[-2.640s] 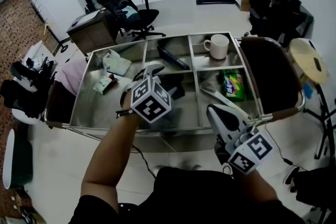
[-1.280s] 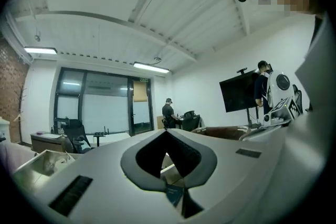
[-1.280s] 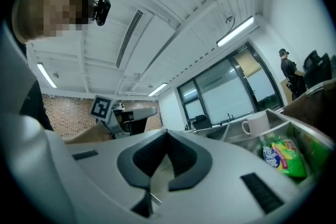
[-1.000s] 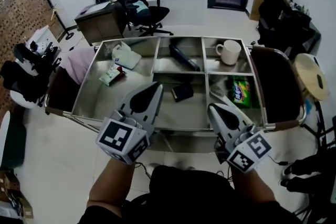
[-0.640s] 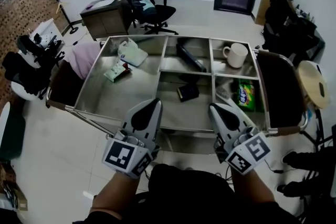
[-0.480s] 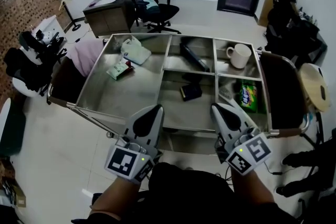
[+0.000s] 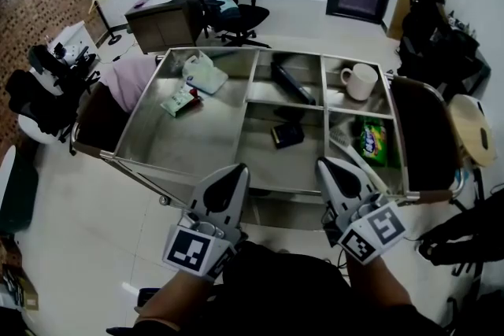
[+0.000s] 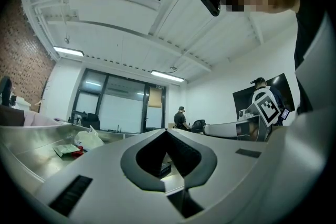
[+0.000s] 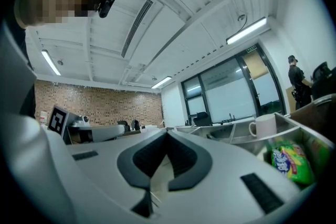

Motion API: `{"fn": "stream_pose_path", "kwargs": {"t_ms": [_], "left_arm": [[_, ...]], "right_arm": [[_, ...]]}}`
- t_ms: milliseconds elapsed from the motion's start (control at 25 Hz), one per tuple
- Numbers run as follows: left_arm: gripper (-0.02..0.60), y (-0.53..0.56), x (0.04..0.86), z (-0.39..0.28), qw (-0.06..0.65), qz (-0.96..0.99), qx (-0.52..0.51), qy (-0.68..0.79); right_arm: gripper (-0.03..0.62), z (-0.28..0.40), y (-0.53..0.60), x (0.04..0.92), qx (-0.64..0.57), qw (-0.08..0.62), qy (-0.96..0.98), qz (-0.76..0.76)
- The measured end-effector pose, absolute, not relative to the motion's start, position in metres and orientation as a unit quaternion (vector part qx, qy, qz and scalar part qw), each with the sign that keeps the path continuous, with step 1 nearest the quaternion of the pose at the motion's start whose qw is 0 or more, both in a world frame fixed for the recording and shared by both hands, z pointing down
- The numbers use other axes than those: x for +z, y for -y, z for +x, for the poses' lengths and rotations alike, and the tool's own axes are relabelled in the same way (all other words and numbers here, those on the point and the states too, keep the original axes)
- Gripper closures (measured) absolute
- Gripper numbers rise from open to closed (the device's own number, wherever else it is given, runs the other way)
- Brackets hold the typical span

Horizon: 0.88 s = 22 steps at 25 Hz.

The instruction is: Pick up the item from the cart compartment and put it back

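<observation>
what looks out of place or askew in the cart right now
Nothing looks spilled or broken. The mug stands upright. Only the small black item in the near middle compartment and the long black item behind it lie at a slant to the walls of the cart.

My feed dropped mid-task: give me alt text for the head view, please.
The grey left gripper and right gripper hover shut and empty at the near edge of a steel compartment cart. Inside are a small black box, a white mug and a green snack packet.
</observation>
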<state>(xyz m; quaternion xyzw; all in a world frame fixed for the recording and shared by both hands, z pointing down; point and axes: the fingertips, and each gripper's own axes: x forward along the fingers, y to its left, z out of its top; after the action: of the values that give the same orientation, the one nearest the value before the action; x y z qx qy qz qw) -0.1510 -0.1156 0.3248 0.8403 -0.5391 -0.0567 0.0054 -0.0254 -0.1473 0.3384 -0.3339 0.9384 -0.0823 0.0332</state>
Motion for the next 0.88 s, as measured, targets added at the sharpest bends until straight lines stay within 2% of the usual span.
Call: {"fn": "stream_pose_path", "kwargs": {"t_ms": [880], "left_arm": [[0.581, 0.128, 0.33, -0.135, 0.009, 0.849, -0.04, 0.527]], "right_arm": [[0.58, -0.019, 0.148, 0.344, -0.075, 0.016, -0.937, -0.341]]}}
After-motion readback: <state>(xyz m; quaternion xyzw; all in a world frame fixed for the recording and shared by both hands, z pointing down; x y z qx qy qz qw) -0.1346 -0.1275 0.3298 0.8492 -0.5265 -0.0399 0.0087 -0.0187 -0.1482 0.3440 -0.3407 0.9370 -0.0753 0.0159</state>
